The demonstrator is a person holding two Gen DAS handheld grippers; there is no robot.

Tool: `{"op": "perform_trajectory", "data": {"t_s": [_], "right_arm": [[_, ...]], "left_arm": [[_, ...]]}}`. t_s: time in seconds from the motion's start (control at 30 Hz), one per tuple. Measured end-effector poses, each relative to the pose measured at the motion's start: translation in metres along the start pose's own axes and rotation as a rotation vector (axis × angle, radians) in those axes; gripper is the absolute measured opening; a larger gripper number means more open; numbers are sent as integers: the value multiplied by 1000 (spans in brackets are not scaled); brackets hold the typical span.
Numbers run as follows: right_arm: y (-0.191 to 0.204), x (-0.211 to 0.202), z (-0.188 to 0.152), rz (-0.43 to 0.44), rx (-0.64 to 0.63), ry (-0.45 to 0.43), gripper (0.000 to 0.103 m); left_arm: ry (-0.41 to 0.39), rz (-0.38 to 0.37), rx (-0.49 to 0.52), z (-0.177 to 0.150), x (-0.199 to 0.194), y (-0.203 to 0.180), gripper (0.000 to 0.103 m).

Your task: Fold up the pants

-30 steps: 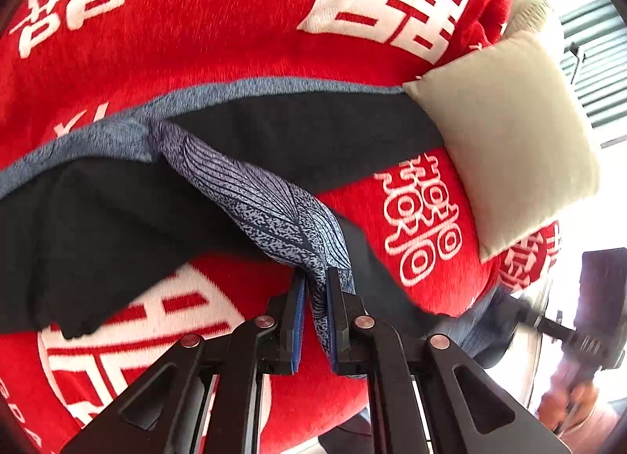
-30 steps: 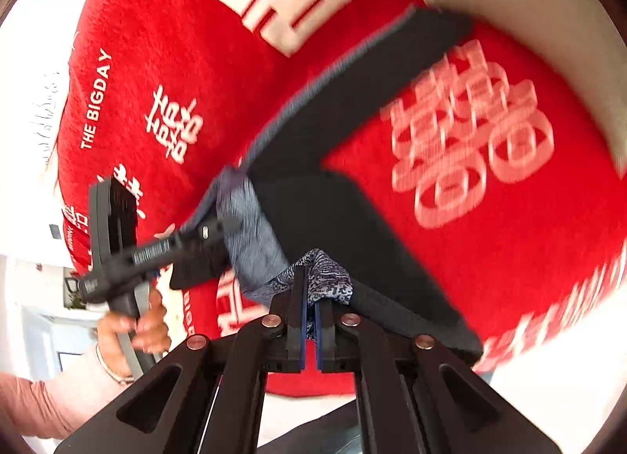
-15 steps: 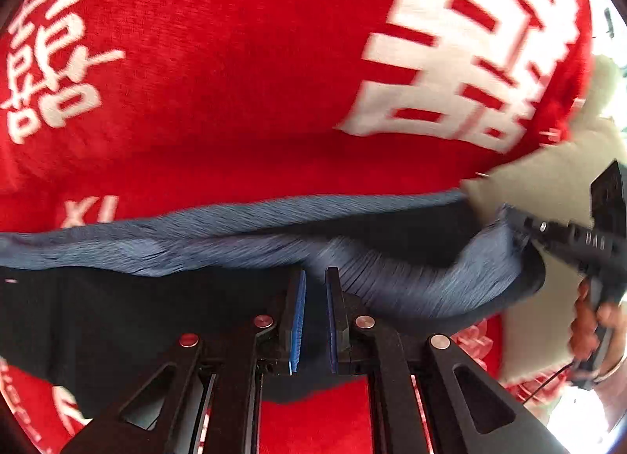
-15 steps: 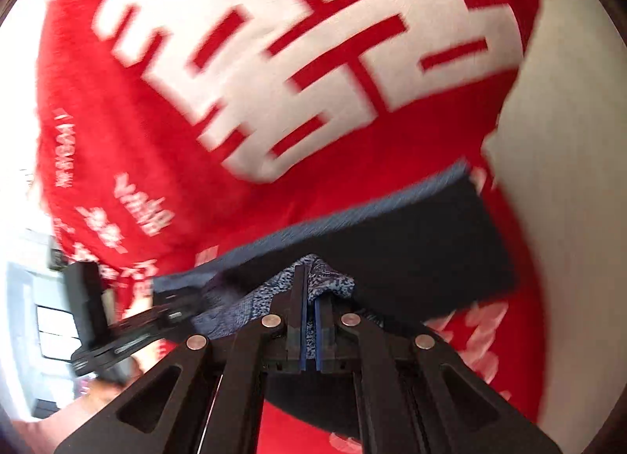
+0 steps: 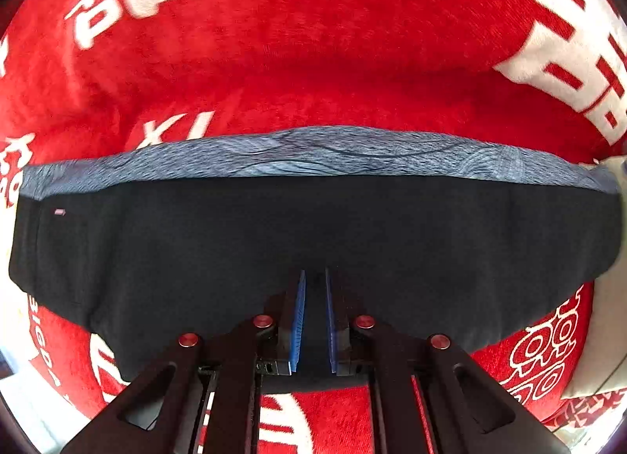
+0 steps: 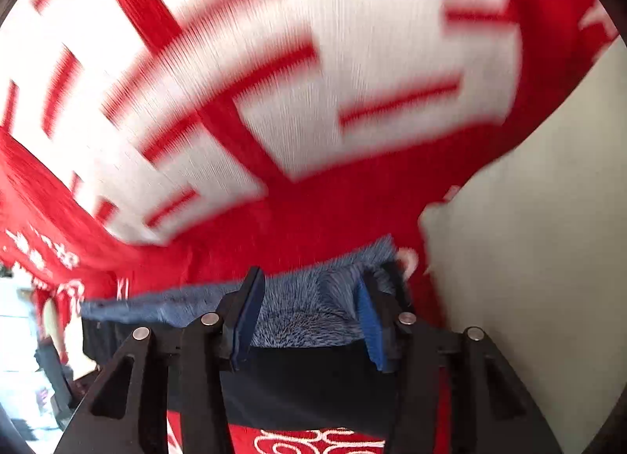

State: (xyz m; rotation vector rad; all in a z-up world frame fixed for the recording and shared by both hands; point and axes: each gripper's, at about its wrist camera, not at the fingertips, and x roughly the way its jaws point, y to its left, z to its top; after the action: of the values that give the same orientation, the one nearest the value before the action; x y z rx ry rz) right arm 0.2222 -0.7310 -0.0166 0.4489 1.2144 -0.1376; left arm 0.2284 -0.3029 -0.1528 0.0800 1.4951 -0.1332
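The pants (image 5: 313,234) lie folded in a long band across the red bedspread, dark navy with a blue patterned strip (image 5: 313,152) along the far edge. My left gripper (image 5: 313,277) hovers over the near part of the dark fabric with a narrow gap between its blue pads and nothing in them. In the right wrist view the pants (image 6: 305,321) show their patterned end under my right gripper (image 6: 309,289), which is wide open and empty.
The red bedspread (image 5: 313,42) with white characters covers the whole surface. A beige pillow (image 6: 540,258) lies to the right of the pants' end, and its edge shows in the left wrist view (image 5: 611,336).
Both grippers carried the patterned hem forward over the pants and let it go. The right gripper opened wide; the left one no longer holds cloth.
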Motion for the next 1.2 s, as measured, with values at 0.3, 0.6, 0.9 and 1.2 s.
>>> {"op": "perform_trajectory", "data": {"t_s": [0.3, 0.6, 0.9, 1.2], "right_arm": [[9, 20, -16, 7, -86, 115, 45], [6, 104, -33, -186, -222, 181, 34], [22, 72, -50, -125, -231, 172, 44], [5, 75, -83, -89, -142, 218, 48]], "left_arm": [[-36, 46, 63, 18, 34, -44, 11], [-68, 48, 65, 37, 39, -47, 11], [-69, 47, -28, 70, 44, -16, 12], [-108, 92, -54, 89, 31, 12, 12]]}}
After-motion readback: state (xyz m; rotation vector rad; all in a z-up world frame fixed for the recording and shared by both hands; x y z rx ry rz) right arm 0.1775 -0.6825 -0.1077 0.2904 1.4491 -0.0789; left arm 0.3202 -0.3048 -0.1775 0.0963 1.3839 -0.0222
